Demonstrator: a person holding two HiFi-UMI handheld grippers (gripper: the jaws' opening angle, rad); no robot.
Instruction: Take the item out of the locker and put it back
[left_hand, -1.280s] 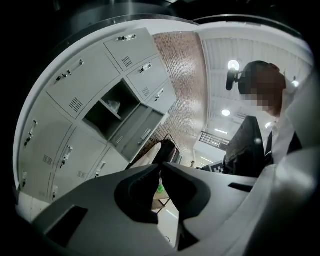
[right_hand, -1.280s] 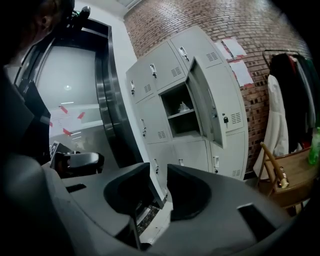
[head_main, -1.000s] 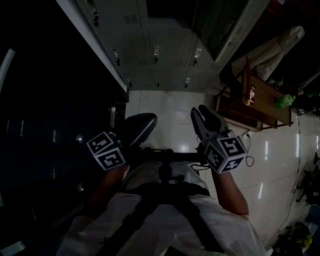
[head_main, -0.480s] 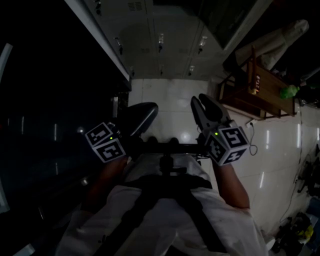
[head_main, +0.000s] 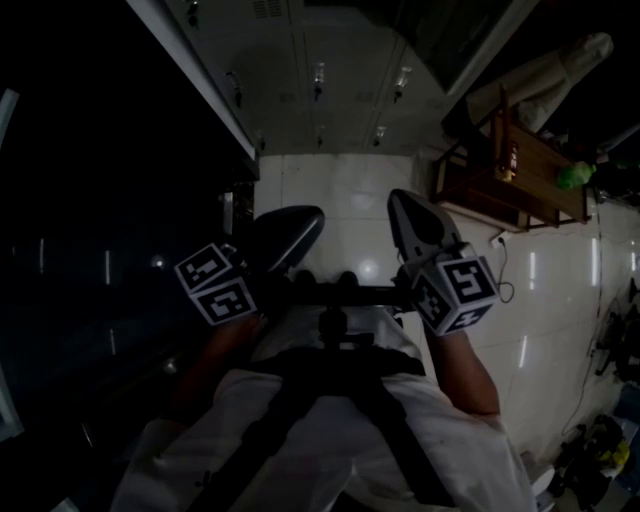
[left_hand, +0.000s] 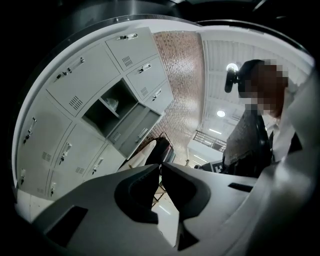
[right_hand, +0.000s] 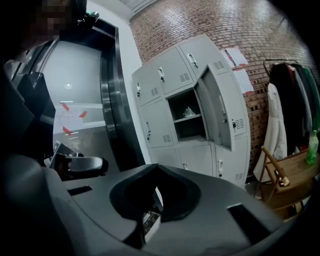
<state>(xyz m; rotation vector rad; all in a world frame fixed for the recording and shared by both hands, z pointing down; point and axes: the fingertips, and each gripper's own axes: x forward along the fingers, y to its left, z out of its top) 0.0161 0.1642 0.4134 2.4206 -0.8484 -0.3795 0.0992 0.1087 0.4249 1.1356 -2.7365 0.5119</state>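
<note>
Facing a bank of grey lockers (right_hand: 165, 82), a person in a white shirt (head_main: 330, 450) holds a tool out in each hand; at the left, the left gripper (left_hand: 161, 165) has its jaws pressed together, tip against tip, with nothing between them; it hangs in the air above the pale tiled floor (head_main: 345, 215), well short of the lockers; the lockers stand against a brick wall (right_hand: 240, 25), most of their doors closed; one compartment (right_hand: 186, 117) in the middle row is open, its door (right_hand: 216, 112) swung out to the right; the item (right_hand: 188, 112), a small pale thing too far off to make out, sits on the shelf inside that compartment, apart from both tools; right of the left tool, the right gripper (right_hand: 156, 167) is also held in the air and points toward the lockers; its jaws have just been closing and now meet at the tips, pinching nothing; right of the lockers a white coat (right_hand: 272, 125) hangs by the wall beside darker clothes; at the far right stands a wooden table (right_hand: 292, 175), and a green bottle (right_hand: 312, 147) stands on it, near the picture's edge.
</note>
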